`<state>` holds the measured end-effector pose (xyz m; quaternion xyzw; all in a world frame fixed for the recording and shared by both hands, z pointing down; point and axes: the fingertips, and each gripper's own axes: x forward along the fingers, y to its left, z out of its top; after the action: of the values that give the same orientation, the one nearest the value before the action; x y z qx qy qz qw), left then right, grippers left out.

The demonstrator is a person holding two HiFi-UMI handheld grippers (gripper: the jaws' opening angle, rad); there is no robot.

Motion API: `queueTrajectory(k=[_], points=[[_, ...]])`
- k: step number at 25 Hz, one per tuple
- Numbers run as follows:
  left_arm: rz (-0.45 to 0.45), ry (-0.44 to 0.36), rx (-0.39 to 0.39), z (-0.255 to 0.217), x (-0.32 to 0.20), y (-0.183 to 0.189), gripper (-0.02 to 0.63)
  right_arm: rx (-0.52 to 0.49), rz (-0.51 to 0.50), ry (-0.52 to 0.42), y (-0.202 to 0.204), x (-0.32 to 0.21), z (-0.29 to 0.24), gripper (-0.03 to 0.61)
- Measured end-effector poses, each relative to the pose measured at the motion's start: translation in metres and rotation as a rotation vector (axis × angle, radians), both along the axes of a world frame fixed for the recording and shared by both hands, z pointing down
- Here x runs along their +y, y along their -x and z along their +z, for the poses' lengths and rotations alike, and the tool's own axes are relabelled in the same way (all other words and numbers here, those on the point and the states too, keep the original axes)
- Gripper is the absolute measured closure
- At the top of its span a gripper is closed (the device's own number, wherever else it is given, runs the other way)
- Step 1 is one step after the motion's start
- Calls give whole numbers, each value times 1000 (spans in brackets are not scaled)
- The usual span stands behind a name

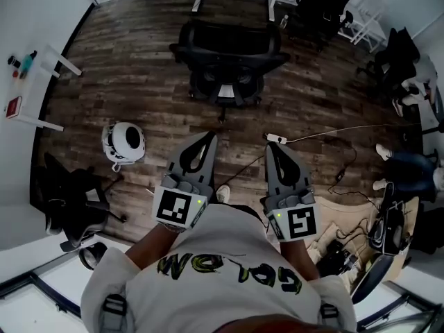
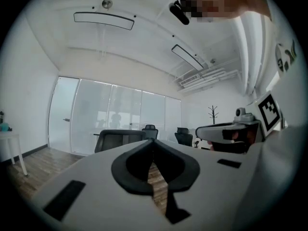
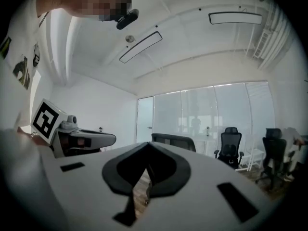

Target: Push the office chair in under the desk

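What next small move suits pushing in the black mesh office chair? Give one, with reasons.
Probably step forward and bring both grippers up to the black mesh office chair. The left gripper and right gripper are shut, empty and near the body, with wooden floor between them and the chair.

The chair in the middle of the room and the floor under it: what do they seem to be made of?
Chair: matte black throughout, probably a plastic frame. The back may be mesh or fabric, but the head view is too coarse to tell.
Floor: brown planks with visible seams and streaky grain. It looks like wood, though it could be laminate or vinyl, and the finish is dull.
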<state>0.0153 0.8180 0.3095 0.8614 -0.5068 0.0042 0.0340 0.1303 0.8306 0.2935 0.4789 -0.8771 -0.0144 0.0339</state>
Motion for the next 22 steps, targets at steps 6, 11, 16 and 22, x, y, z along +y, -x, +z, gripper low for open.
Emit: queueTrajectory(k=[6, 11, 16, 22], points=[[-12, 17, -8, 12, -42, 12, 601, -7, -15, 21, 15, -42, 12, 567], [-33, 47, -20, 23, -96, 34, 603, 14, -29, 30, 28, -95, 18, 566], [-9, 77, -18, 31, -160, 51, 603, 26, -33, 45, 54, -157, 20, 566], [31, 63, 0, 28, -240, 75, 603, 35, -10, 34, 82, -235, 11, 566]])
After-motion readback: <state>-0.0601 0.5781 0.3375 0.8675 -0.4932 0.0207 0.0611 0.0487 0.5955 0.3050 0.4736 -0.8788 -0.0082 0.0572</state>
